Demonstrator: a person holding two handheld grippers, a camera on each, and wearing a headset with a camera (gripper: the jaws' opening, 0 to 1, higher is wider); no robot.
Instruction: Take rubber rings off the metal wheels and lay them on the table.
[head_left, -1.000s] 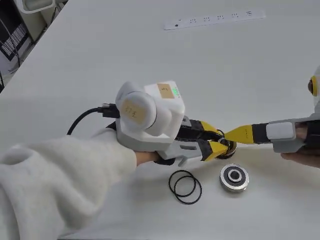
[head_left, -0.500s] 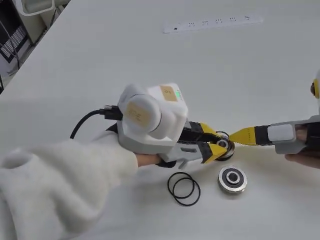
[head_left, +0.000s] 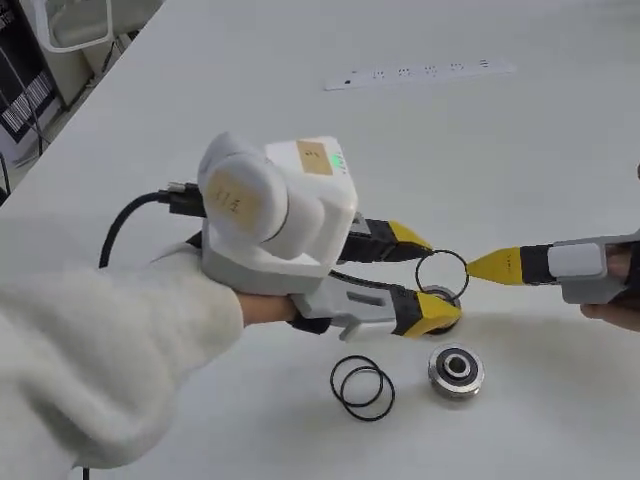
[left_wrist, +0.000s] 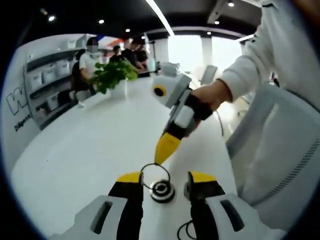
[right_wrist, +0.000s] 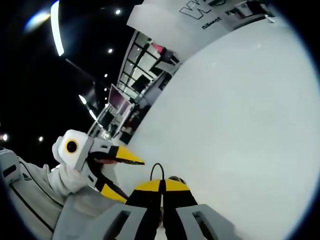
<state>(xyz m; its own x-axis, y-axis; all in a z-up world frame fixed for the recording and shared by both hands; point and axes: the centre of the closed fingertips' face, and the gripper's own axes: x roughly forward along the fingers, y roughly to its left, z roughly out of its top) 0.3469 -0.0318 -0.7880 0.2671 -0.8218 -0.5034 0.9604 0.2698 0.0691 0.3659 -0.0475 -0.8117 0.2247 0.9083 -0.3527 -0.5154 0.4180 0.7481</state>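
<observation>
My left gripper (head_left: 425, 275) is open, its yellow-tipped jaws standing on either side of a metal wheel (head_left: 443, 298) on the white table without touching it. The right gripper (head_left: 472, 266) comes in from the right, shut on a thin black rubber ring (head_left: 441, 272) that hangs just above that wheel. The left gripper view looks down on the wheel (left_wrist: 161, 190) between the jaws, with the ring (left_wrist: 155, 172) above it and the right gripper (left_wrist: 166, 147) pinching it. A second metal wheel (head_left: 456, 368) lies nearer me. Two loose rubber rings (head_left: 362, 385) lie beside it.
A white power strip (head_left: 420, 72) lies at the far side of the table (head_left: 250, 110). A black cable (head_left: 125, 220) trails off to the left from the left gripper. My white sleeve (head_left: 90, 350) covers the lower left. People and a plant (left_wrist: 114, 74) stand beyond the table.
The left gripper's jaws have spread apart from the wheel they were shut on. The right gripper has pulled the rubber ring free of that wheel and raised it.
</observation>
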